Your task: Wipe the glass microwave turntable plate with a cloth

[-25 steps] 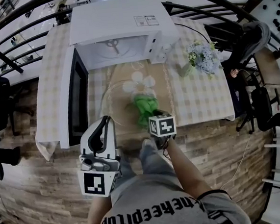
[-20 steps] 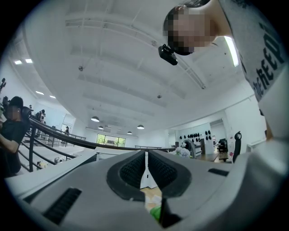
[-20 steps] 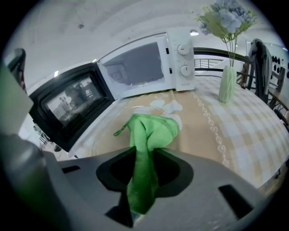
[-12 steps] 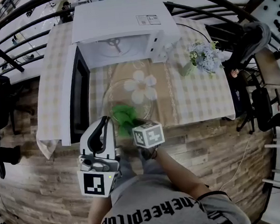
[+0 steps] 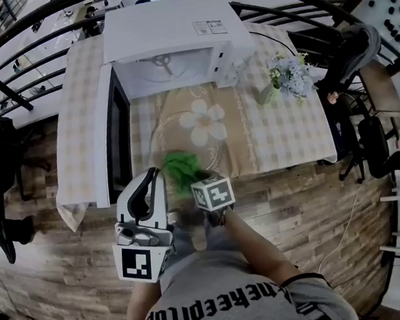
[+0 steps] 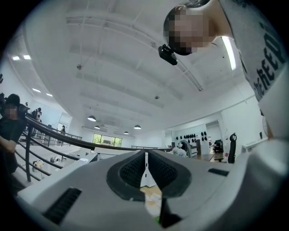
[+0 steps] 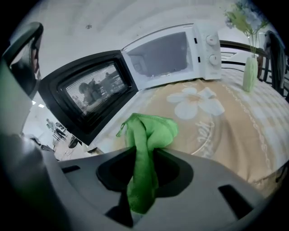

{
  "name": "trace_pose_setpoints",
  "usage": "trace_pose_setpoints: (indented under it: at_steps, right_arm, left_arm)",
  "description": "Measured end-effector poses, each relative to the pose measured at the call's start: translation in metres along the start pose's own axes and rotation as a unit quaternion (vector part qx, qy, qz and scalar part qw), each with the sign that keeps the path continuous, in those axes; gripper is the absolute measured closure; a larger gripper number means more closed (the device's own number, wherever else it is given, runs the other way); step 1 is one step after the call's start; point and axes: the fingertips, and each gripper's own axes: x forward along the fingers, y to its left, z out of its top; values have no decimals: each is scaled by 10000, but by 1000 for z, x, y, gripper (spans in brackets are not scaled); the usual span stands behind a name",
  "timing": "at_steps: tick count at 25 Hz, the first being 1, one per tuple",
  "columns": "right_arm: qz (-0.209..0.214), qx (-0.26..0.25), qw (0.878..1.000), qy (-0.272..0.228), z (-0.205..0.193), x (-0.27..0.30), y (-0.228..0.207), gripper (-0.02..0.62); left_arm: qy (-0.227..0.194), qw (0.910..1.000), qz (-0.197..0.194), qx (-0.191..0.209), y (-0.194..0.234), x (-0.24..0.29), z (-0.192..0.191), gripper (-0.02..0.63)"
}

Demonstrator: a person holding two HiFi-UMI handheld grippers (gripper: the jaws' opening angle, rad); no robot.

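At the left edge of the table [image 5: 78,132], the microwave [image 5: 175,45] has its door [image 5: 117,139] swung wide open toward the person. Just right of the door and nearer the person, the left gripper [image 5: 154,176] is held off the table edge; its own view shows its jaws pressed together with nothing between them, tilted up toward the ceiling.

Next to it on the right, the right gripper [image 5: 190,180] is clenched on a green cloth [image 5: 179,167]. The right gripper view shows the cloth [image 7: 145,135] pinched between the jaws, its bunched end sticking out in front and a tail hanging back below.

The bunched end sits over the near left part of the glass plate [image 5: 216,146], which lies flat on a beige mat [image 5: 235,128] printed with a white flower, in front of the microwave's open cavity. From the right gripper view the plate's rim [image 7: 212,143] curves just right of the cloth; I cannot tell whether the cloth presses on the glass.

Farther right, well apart from the plate, a vase of flowers [image 5: 287,77] stands upright on the checked tablecloth.
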Motion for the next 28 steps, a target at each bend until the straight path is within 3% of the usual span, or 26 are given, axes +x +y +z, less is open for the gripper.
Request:
trace_pose_setpoints:
  at_steps: [13,19,22,25,28]
  right_arm:
    - [-1168,815,9888,-439,-1,-29,-61,483]
    - [-1743,643,9813,-511,-3,-43,-83,483]
    - [-1658,899,9805,-546,-7,-44,-93,482]
    - [-1698,716,9817,-476,-12,-46,-86,482]
    - [-1658,654,9797,-917,2,-61,-78,483]
  left_arm:
    - [154,9965,-814,-129,-1,-21,-5,584]
    - [120,9975,-690,-68,9,-30,-1,584]
    - [49,9981,-602,-89,9,-33,3,584]
    - [26,9983,-566,-101,2,-37,7,584]
    - [93,9981,-604,-50,-9,-40,7,584]
